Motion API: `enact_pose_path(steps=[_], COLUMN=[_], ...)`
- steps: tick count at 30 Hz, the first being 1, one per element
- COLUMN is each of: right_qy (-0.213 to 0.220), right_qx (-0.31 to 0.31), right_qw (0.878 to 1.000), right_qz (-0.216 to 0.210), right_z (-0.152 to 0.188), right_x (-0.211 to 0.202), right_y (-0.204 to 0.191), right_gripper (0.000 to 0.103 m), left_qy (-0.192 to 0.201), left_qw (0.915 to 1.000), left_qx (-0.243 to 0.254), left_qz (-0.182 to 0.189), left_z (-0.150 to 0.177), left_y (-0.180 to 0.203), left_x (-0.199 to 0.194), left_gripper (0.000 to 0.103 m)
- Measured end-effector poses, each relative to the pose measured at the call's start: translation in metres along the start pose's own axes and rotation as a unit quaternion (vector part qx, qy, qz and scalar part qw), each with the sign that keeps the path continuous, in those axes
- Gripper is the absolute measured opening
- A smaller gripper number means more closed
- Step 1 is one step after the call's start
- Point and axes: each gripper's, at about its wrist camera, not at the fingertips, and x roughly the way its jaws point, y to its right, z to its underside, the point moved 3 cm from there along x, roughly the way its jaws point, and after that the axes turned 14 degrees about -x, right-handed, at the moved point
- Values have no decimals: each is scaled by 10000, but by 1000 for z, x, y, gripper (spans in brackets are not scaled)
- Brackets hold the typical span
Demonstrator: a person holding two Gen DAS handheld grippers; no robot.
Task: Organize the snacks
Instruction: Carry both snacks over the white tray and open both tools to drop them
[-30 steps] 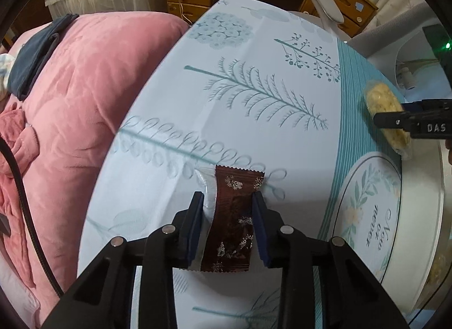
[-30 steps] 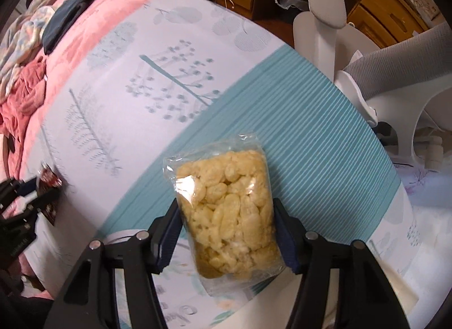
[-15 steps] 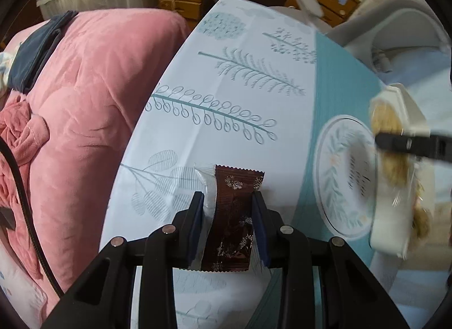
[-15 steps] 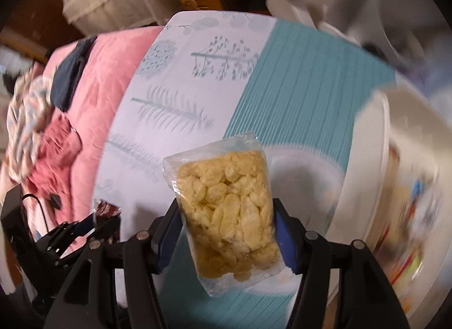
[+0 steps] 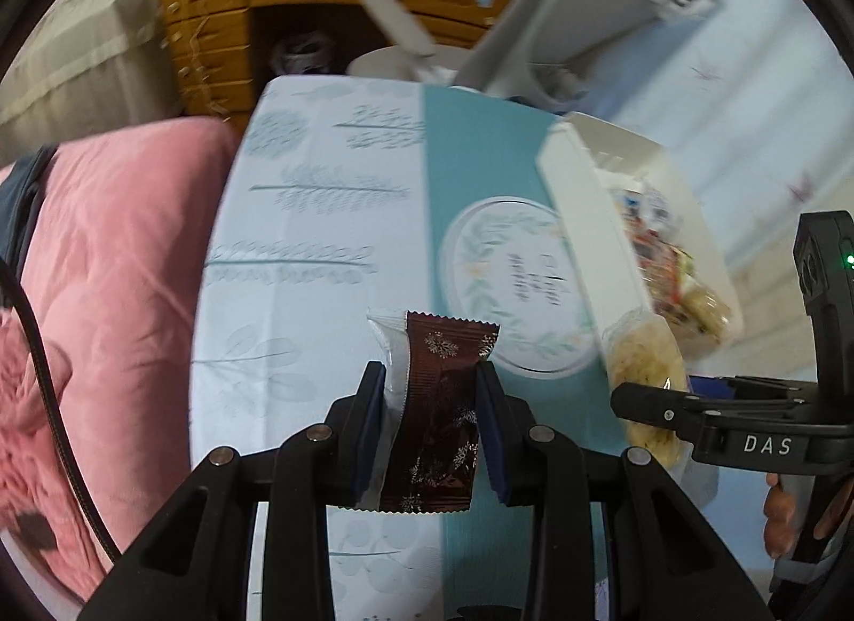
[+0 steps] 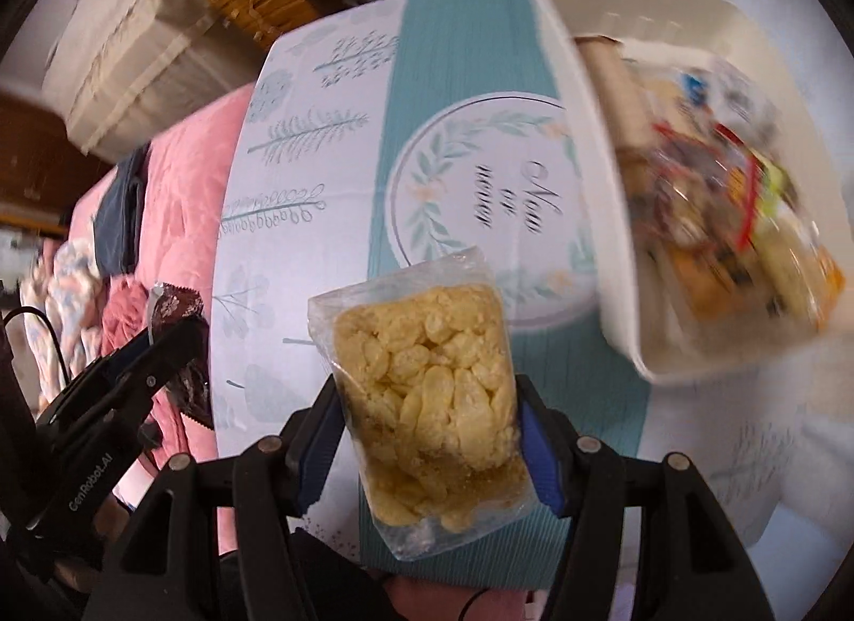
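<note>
Claws both carry a snack above the table: the left claw pinches a brown wrapped sweet upright between its pads, the right claw clamps a clear bag of yellow puffed crackers. White bin of mixed snacks, blurred, sits at the table's right side, just right of the round wreath print. Pink bedding lies left of the table

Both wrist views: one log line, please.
left tool: grips brown foil packet | right tool: grips clear puffed-snack bag | white bin: part-filled
</note>
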Motion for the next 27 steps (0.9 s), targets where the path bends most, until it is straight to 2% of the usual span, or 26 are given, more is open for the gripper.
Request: enact_pose_path(steps=[10,13,19,25,27], right_qy=[958,1164,1409,1643,1696], right_qx=[641,662,482,293,161], right_qw=[9933,9909,9887,9859,9850], right_qz=[90,115,153,153,272], right_z=[42,48,51,45,41], right_x=[-52,-65,-85,-96,-98], right_y=[59,84,126,169,179], right_gripper=[61,61,61,61,61], left_qy=[-18,90,276,405,417], left_qw=[9973,9968,9973,9974,9974], left_qx=[613,595,427,233,134], left_qz=[395,531,528,555,579], left_z=[21,24,23,22,20], left_y=[81,111,159,203,216], left_x=[1,1,12,31,40], left_gripper=[32,32,32,32,32])
